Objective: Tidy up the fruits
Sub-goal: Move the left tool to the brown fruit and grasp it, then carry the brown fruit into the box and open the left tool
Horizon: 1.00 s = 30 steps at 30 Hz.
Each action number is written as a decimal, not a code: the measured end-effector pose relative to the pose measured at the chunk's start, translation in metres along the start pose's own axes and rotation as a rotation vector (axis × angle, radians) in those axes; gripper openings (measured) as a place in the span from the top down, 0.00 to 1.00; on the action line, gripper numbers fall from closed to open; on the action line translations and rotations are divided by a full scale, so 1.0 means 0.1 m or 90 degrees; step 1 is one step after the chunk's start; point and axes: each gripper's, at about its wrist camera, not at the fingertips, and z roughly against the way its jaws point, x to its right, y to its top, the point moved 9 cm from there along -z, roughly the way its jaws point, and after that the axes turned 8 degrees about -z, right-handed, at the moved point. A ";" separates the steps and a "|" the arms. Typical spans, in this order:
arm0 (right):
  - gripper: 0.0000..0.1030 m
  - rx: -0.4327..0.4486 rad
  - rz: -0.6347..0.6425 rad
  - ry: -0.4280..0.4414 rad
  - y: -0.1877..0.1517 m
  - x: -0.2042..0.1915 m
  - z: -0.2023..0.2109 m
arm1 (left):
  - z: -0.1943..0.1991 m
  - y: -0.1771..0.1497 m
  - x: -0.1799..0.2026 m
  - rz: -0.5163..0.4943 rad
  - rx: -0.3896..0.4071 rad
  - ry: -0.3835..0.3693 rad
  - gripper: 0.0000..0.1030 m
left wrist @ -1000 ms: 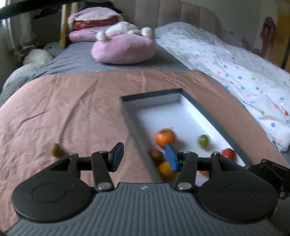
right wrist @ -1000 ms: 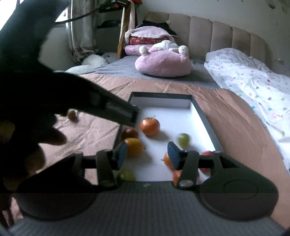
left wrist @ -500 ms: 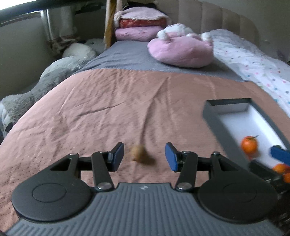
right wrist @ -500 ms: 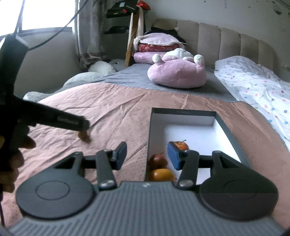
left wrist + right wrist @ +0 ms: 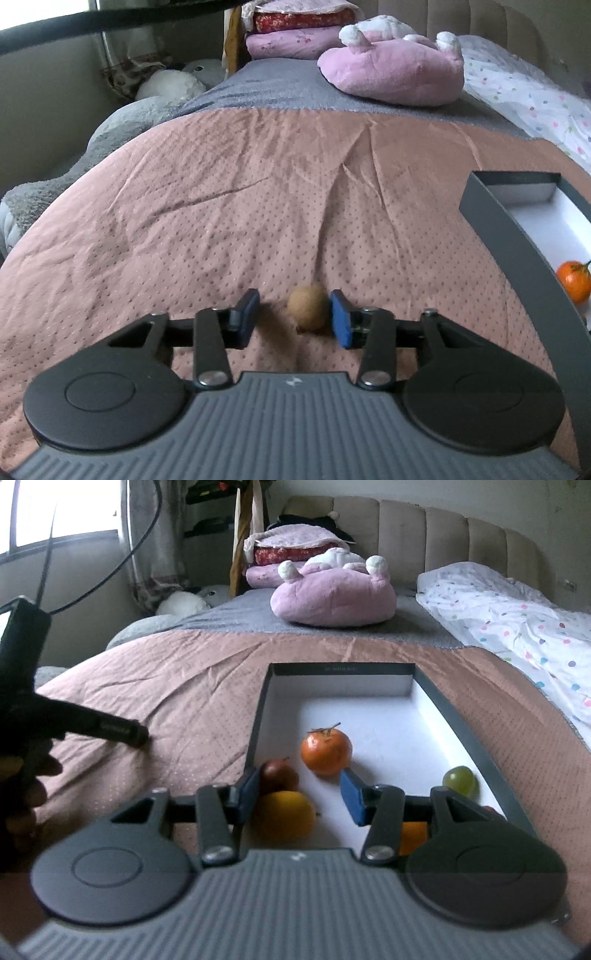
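Note:
A small round brown fruit [image 5: 308, 308] lies on the pink-brown blanket [image 5: 258, 192]. My left gripper [image 5: 293, 310] straddles it with jaws closing. The right pad is against the fruit and the left pad stands apart from it. My right gripper [image 5: 299, 788] hangs open over the near end of a grey box with a white inside [image 5: 340, 668]. In the box lie a tangerine [image 5: 325, 751], a dark red fruit [image 5: 279, 775], a yellow-orange fruit [image 5: 284, 814], a green grape [image 5: 458, 781] and an orange [image 5: 413, 836] half hidden behind a finger. Nothing is gripped.
The box's grey wall [image 5: 517, 236] runs along the right of the left wrist view. A pink plush cushion [image 5: 332, 598] and stacked pillows [image 5: 291, 550] sit at the head of the bed. A white dotted duvet [image 5: 517, 620] covers the right side. A person's hand [image 5: 22, 794] holds the left gripper.
My left gripper swung left from the box, came down over the brown fruit, and its jaws narrowed around it. My right gripper shifted slightly over the box's near end.

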 end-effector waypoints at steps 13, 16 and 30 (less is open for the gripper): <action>0.68 -0.024 0.005 0.017 0.02 -0.06 0.03 | 0.41 0.11 0.34 -0.010 0.034 -0.047 0.73; 0.59 -0.040 0.002 0.011 0.01 -0.05 0.03 | 0.54 0.18 0.48 -0.008 0.041 -0.068 0.72; 0.71 -0.032 0.029 0.036 -0.04 -0.08 0.09 | 0.83 0.27 0.77 -0.037 0.057 -0.083 0.72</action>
